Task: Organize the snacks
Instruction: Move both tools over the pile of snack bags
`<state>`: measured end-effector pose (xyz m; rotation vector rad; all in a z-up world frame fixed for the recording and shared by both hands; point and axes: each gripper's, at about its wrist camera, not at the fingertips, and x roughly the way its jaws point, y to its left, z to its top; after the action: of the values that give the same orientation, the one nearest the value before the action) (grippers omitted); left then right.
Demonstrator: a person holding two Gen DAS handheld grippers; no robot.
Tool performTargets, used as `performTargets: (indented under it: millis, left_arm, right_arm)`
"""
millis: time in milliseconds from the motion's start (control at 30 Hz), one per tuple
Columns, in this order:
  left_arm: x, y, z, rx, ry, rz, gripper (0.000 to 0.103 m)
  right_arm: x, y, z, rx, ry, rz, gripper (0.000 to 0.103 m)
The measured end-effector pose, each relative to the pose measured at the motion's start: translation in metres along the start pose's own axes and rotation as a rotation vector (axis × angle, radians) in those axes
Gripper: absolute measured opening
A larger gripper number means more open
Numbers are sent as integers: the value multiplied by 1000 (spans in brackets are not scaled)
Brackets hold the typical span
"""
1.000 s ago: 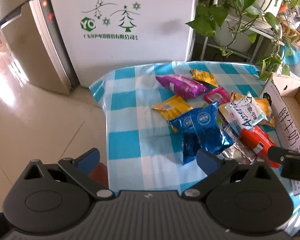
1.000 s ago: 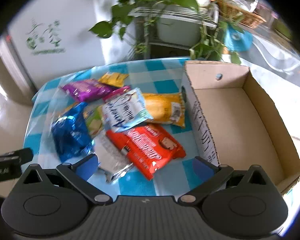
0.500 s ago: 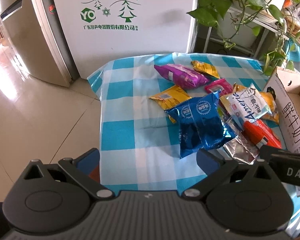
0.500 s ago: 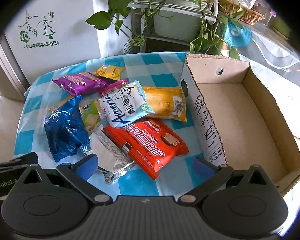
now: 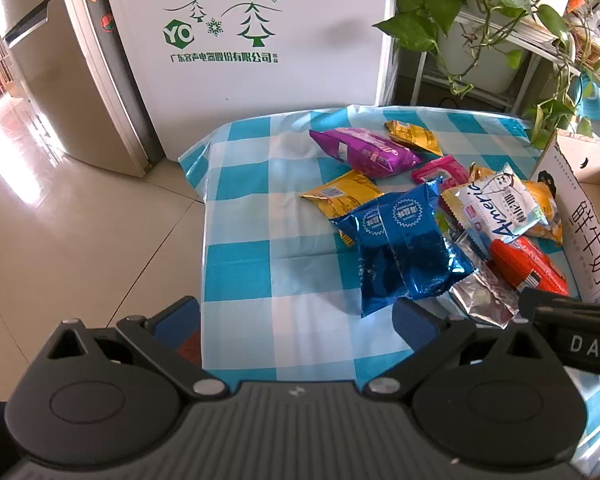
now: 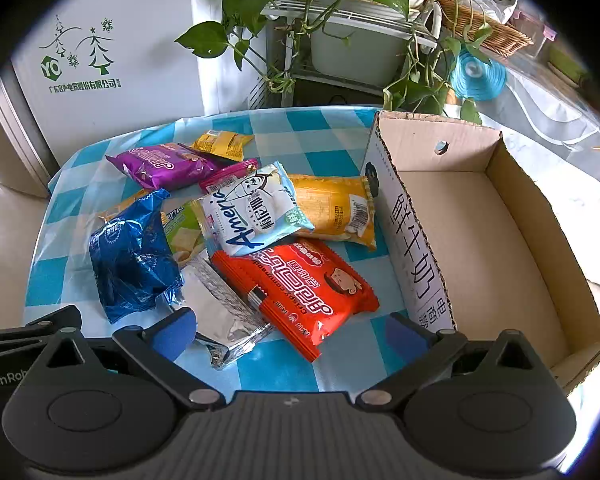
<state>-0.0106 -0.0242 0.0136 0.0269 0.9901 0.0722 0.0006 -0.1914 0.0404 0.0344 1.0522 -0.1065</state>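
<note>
Snacks (image 6: 236, 236): about ten packets | cardboard box (image 6: 512, 216): one | both grippers' jaws spread, holding nothing

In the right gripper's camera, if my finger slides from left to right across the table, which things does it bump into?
Blue foil packet → white Americ packet → yellow packet → cardboard box, which has nothing inside it.
</note>
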Motion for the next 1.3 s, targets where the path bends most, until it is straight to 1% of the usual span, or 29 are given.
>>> performTargets:
  millis: [533, 900, 1300]
  left_arm:
    - [1, 0, 0, -3, 1, 11, 101]
    - [0, -1, 0, -4, 0, 4, 100]
    - [-2, -7, 0, -9, 3, -21, 100]
  right_arm:
    - [2, 1, 0, -3, 0, 0, 103]
    - [2, 1, 0, -2, -1, 1, 103]
    - [2, -11, -2, 4, -11, 37, 103]
